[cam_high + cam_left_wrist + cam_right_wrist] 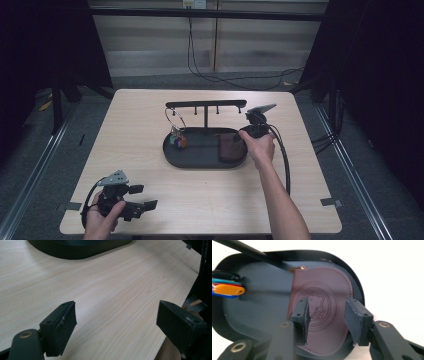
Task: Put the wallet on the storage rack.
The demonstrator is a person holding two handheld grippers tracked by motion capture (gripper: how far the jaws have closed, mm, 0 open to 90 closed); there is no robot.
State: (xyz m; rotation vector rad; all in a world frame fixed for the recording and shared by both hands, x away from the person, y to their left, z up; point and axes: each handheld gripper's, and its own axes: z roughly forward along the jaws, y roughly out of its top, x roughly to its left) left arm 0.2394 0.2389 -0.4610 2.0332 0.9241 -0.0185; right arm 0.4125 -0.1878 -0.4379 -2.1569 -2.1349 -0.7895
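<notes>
Brown leather pouch (pixel 324 307) lies flat at right end of black tray (pixel 197 161), frame centre, long axis running away from right gripper (pixel 327 317). Its jaws spread, straddling pouch's near end. Left gripper (pixel 116 325), jaws spread, empty over worktop (pixel 107 290), lower left.

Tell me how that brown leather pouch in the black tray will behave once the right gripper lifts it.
The pouch looks like thin stitched leather lying flat, so it will probably sag where unsupported. It seems light for its size. Its smooth embossed face may slip a little between the right gripper jaws, which stand open over it above the tray.
</notes>
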